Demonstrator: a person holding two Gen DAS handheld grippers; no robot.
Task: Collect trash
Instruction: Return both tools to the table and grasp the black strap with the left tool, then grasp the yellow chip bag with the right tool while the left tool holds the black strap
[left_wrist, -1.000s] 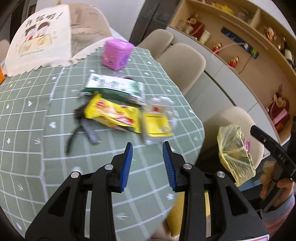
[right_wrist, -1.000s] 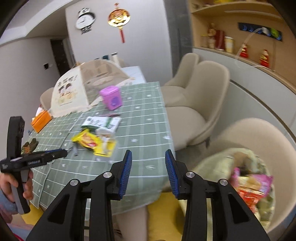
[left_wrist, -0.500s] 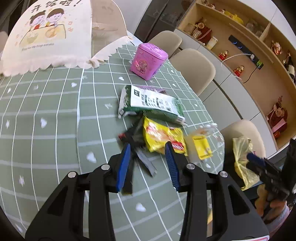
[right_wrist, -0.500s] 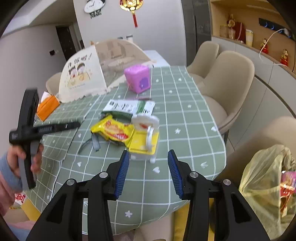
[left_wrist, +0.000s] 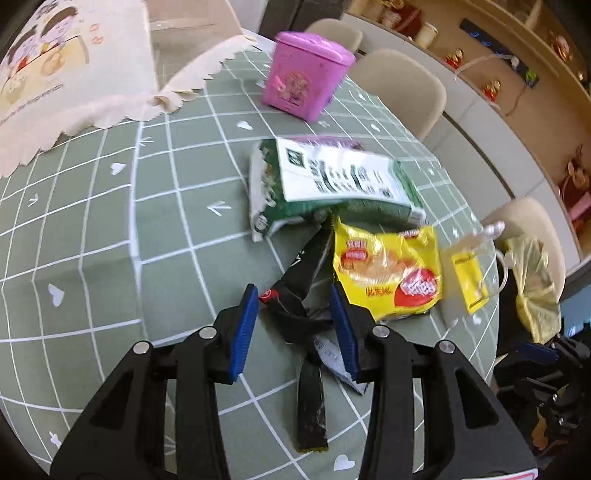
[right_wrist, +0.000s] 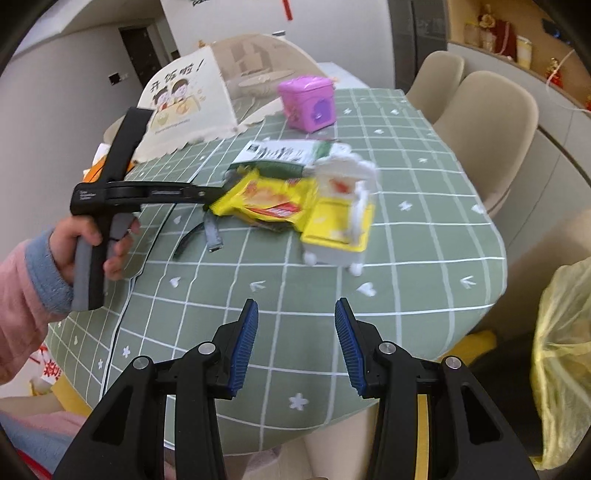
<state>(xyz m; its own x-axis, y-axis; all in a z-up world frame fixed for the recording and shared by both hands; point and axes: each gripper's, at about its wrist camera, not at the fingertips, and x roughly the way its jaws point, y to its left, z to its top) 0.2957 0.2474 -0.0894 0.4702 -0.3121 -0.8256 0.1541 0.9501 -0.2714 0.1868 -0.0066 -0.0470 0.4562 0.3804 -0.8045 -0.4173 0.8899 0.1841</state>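
Observation:
Trash lies on the green checked table (left_wrist: 92, 229): a green and white bag (left_wrist: 332, 181), a yellow snack wrapper (left_wrist: 388, 277), a clear container with a yellow insert (left_wrist: 471, 273), and black and grey wrapper strips (left_wrist: 303, 306). My left gripper (left_wrist: 293, 314) is open with its blue pads on either side of the black strips. It also shows in the right wrist view (right_wrist: 207, 194) next to the yellow wrapper (right_wrist: 273, 201). My right gripper (right_wrist: 295, 332) is open and empty above the table's near edge, short of the container (right_wrist: 340, 221).
A pink tin (left_wrist: 306, 74) stands at the back of the table beside a cream food cover (left_wrist: 55, 74). A yellow trash bag (right_wrist: 565, 354) hangs off the table's right side by beige chairs (right_wrist: 491, 122). Shelves line the right wall.
My left gripper has moved forward and down over the table until its open jaws straddle the black strips. My right gripper has swung from the chairs toward the table and the container.

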